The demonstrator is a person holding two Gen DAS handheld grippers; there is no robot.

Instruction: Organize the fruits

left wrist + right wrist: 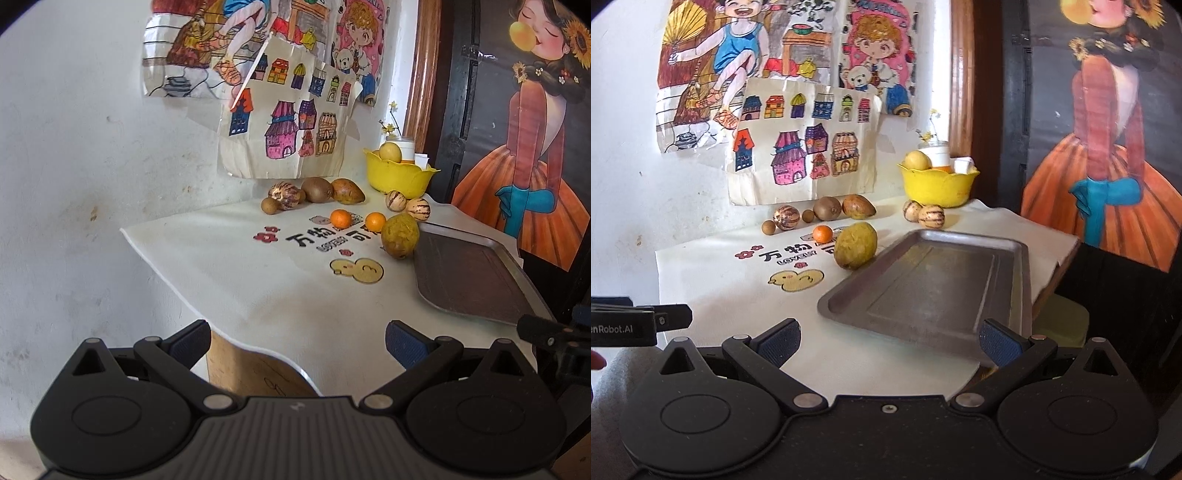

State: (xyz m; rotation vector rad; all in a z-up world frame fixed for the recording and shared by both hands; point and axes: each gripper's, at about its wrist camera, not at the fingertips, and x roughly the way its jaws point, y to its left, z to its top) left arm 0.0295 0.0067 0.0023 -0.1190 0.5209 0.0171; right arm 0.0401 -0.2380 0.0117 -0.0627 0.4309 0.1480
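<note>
Holding both grippers off the near edge of the table, you have the left gripper [297,345] with its blue pads spread wide apart and nothing between them, and the right gripper [890,343] likewise gaping wide, gripping nothing. White cloth [258,280] with printed characters and a yellow duck covers the table. Metal tray [934,284] sits on the right half of the cloth, bare inside, its near corner close to your right gripper's pads. Big yellow-green fruit [856,245] rests just beside the tray's far-left edge; whether it touches the rim you cannot tell. Two small oranges [340,218] lie just behind that fruit on the printed text, slightly apart from each other. Along the far edge by the wall: a striped round fruit [284,196], a kiwi [317,189] and a brown-green mango [347,191] in a tight row, plus a small brown round fruit [269,205] in front of the striped one. Two more striped fruits [923,213] sit side by side near the far-right corner, right in front of the yellow bowl [936,186]. Bowl stands in that far-right corner holding a yellow fruit [916,160] and something orange. Children's drawings [801,147] hang on the wall behind.
</note>
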